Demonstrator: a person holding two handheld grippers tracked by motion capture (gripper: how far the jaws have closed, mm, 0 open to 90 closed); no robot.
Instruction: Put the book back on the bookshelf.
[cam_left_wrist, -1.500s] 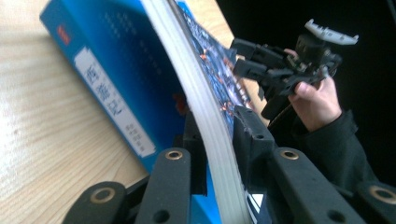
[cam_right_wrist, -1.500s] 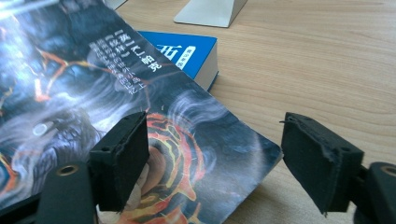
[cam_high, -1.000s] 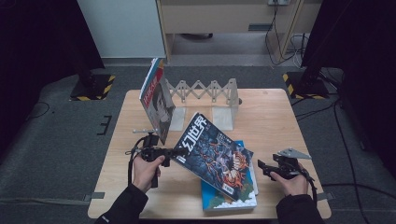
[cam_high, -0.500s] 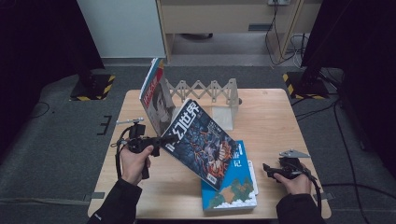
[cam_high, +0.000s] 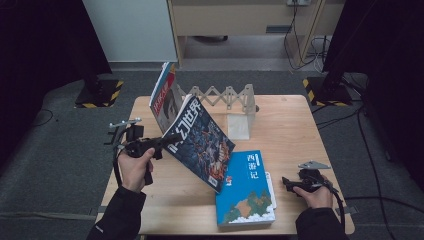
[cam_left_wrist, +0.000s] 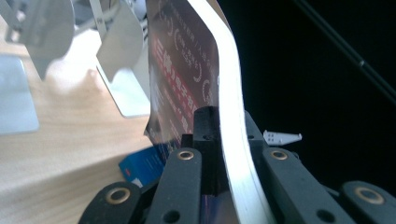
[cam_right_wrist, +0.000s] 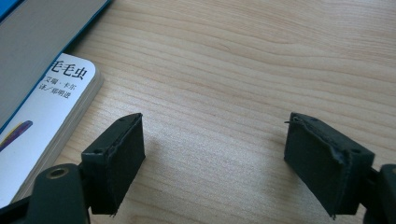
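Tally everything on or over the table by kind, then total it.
Magazines: 2, dark magazine in the left gripper, red magazine in the rack
Books: 2, blue book, white book
Expanding rack: 1
Total: 5

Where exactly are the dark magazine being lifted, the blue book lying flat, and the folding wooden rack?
dark magazine (cam_high: 200, 142): high view, middle of its front cover.
blue book (cam_high: 246, 192): high view, middle of its cover.
folding wooden rack (cam_high: 222, 95): high view, on its zigzag lattice.
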